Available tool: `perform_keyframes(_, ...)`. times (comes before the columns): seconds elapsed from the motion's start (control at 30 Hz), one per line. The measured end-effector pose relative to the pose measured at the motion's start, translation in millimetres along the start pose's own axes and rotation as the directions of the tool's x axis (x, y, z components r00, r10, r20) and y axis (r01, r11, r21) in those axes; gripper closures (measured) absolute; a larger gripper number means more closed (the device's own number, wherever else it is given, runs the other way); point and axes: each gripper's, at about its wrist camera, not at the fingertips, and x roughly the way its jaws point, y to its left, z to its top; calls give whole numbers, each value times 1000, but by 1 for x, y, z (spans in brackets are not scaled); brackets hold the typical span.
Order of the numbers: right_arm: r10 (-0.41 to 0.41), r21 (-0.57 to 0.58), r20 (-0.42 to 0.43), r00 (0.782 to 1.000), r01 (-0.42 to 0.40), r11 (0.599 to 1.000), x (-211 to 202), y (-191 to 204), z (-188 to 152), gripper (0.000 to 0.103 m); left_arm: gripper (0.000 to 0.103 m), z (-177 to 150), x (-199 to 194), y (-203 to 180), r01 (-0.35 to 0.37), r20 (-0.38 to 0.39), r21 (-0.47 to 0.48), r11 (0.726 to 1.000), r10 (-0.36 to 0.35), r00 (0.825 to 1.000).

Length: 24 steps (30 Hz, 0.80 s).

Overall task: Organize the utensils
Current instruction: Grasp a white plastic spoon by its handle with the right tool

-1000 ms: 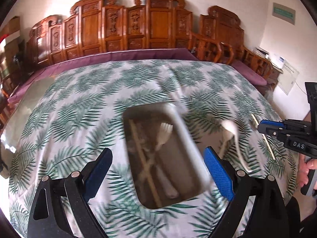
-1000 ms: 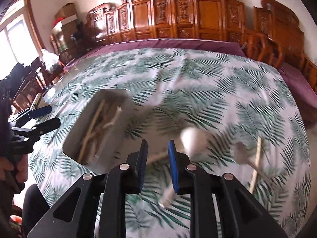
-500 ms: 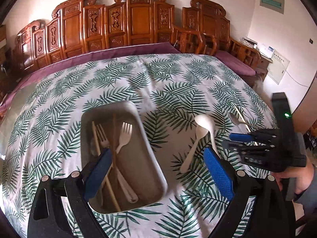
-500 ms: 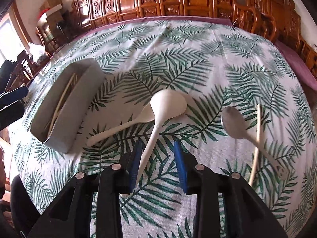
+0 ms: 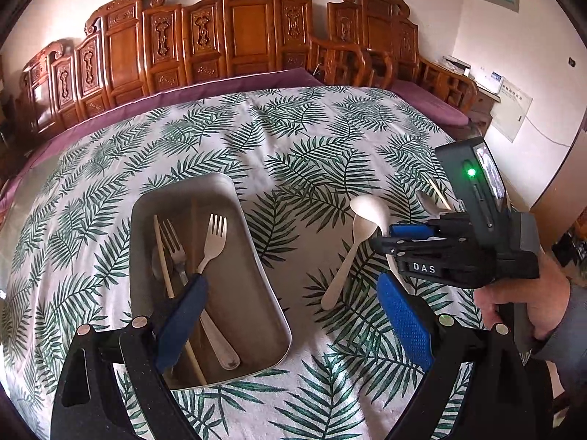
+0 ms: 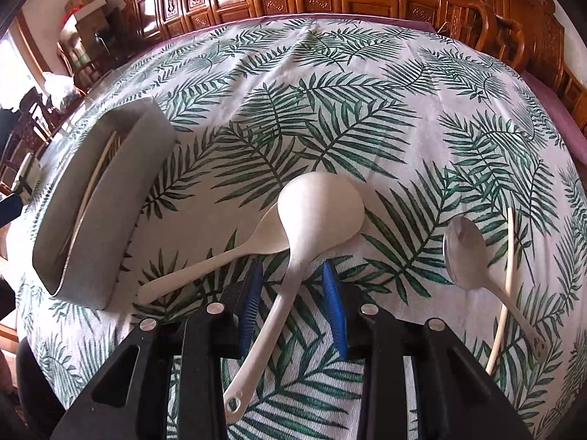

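From the right wrist view, the right gripper (image 6: 293, 286) hovers low over the table with its blue ribbed pads (image 6: 332, 293) spread apart on either side of the handle of a large cream ladle-like spoon (image 6: 319, 212), not clamped on it. The matte, smooth spoon lies on the tablecloth (image 6: 330, 91), its round bowl pointing away and its handle running back between the pads to an end with a small hole. A second cream spoon (image 6: 205, 267), slimmer, lies crossed under the first one's bowl, its handle angled to the left. To the right, a shiny metal spoon (image 6: 466, 253) rests touching a pale wooden chopstick (image 6: 508, 256).

From the left wrist view, the left gripper (image 5: 293, 319) stands wide open, one blue textured pad over the near end of a rounded rectangular metal tray (image 5: 264, 275). Inside the brushed grey tray lie a cream fork (image 5: 211, 245), a steel fork (image 5: 174, 245), and thin wooden chopsticks (image 5: 163, 256). The tray sits to the left of the cream spoons, apart from them.

The cloth is white, printed with green palm fronds, slightly wrinkled. Beyond the table stands carved reddish wooden furniture (image 5: 234, 36) with panelled backs.
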Motion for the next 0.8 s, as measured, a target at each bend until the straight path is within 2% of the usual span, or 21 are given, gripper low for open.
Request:
perform_keyframes(0.13, -40, -9, 2, 999, 40, 999, 3, 2, 3, 75, 13, -1, 4, 0, 0, -6, -3, 1000, 0, 1000)
perform_keyframes(0.2, -77, -29, 1, 997, 77, 997, 5, 4, 4, 86, 13, -1, 6, -1, 0, -9, 0, 1000, 0, 1000)
perform_keyframes(0.27, -97, -50, 2, 995, 97, 994, 4, 3, 4, 91, 13, 0, 7, -3, 2, -10, 6, 1000, -1, 1000)
perform_keyframes(0.53, -80, -44, -3, 997, 80, 996, -8, -15, -8, 92, 13, 8, 14, -15, 0, -8, 38, 999, 0, 1000)
perform_keyframes(0.8, -40, 29, 33, 999, 39, 999, -30, -40, -26, 92, 13, 22, 36, -42, 24, -38, 106, 994, -20, 999)
